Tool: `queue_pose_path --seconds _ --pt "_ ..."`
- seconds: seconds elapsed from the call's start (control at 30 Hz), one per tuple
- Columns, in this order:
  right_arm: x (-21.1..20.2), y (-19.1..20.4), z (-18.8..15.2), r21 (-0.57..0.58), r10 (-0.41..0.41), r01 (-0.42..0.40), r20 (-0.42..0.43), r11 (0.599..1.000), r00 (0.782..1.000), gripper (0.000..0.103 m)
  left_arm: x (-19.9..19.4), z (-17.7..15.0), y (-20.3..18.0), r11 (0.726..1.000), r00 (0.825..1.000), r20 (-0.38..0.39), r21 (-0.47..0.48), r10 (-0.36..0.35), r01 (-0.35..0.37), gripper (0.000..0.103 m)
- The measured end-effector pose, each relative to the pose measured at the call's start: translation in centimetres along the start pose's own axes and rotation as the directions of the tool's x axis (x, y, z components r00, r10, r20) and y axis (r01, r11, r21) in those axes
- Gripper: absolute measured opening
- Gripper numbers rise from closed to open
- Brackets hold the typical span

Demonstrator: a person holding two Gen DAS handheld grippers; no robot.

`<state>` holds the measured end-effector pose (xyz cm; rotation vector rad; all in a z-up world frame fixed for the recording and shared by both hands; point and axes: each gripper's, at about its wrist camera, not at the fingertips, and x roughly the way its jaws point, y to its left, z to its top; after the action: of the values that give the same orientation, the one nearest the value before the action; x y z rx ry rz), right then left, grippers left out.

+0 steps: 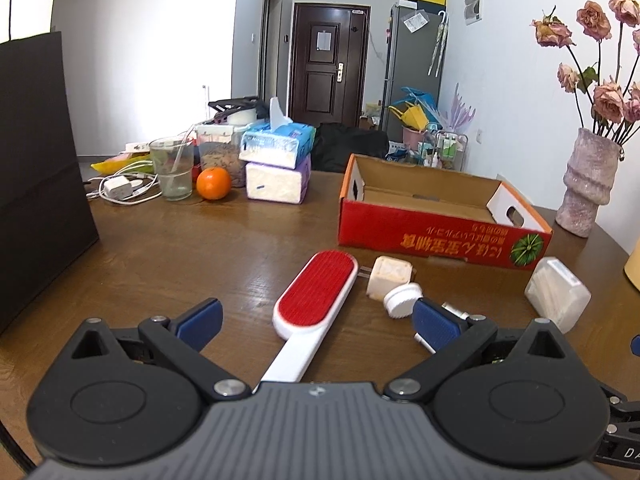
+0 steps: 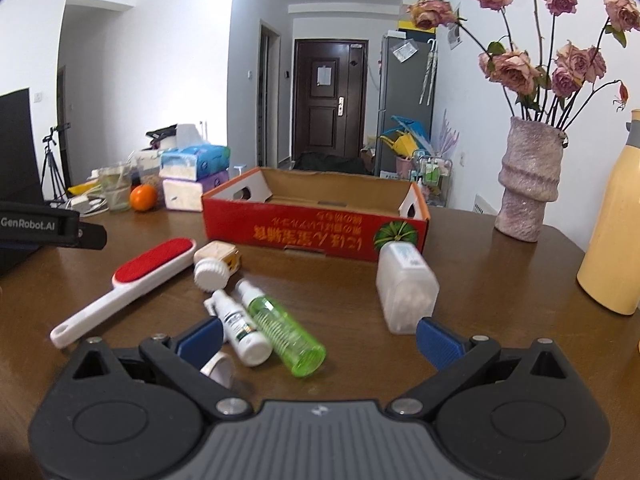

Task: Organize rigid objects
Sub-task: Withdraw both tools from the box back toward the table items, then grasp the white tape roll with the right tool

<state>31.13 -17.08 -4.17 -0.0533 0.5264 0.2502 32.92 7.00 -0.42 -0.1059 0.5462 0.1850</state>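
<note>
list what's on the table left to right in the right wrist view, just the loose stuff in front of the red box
lint brush → round white cap → white spray bottle → green spray bottle → clear plastic box

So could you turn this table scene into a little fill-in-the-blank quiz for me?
1. The lint brush with the white handle has a pad coloured ____.
2. The red cardboard box with the open top holds ____.
3. The green translucent spray bottle is lying on its ____.
4. The round orange fruit sits beside a clear drinking ____.

Missing words: red; nothing; side; glass
</note>
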Motion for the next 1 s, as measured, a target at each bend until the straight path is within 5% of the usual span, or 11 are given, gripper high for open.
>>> queue_pose_path --seconds 0.57,0.77,1.0 --pt "1.6 5.2 -1.9 -0.032 0.012 -0.014 -0.062 0.999 0.998 0.101 0.0 -3.4 4.4 1.000 0.999 -0.049 0.002 -0.003 0.003 0.103" --pt "3.1 6.0 -1.6 0.008 -0.007 0.008 -0.091 1.000 0.996 0.084 0.5 -3.7 6.0 1.000 0.998 -0.057 -0.026 -0.008 0.007 0.103" --pt "4.6 5.6 -1.8 0.112 0.049 -0.035 -0.130 0.993 0.990 0.045 0.9 -4.0 7.3 0.998 0.998 -0.066 -0.055 -0.008 0.004 0.103"
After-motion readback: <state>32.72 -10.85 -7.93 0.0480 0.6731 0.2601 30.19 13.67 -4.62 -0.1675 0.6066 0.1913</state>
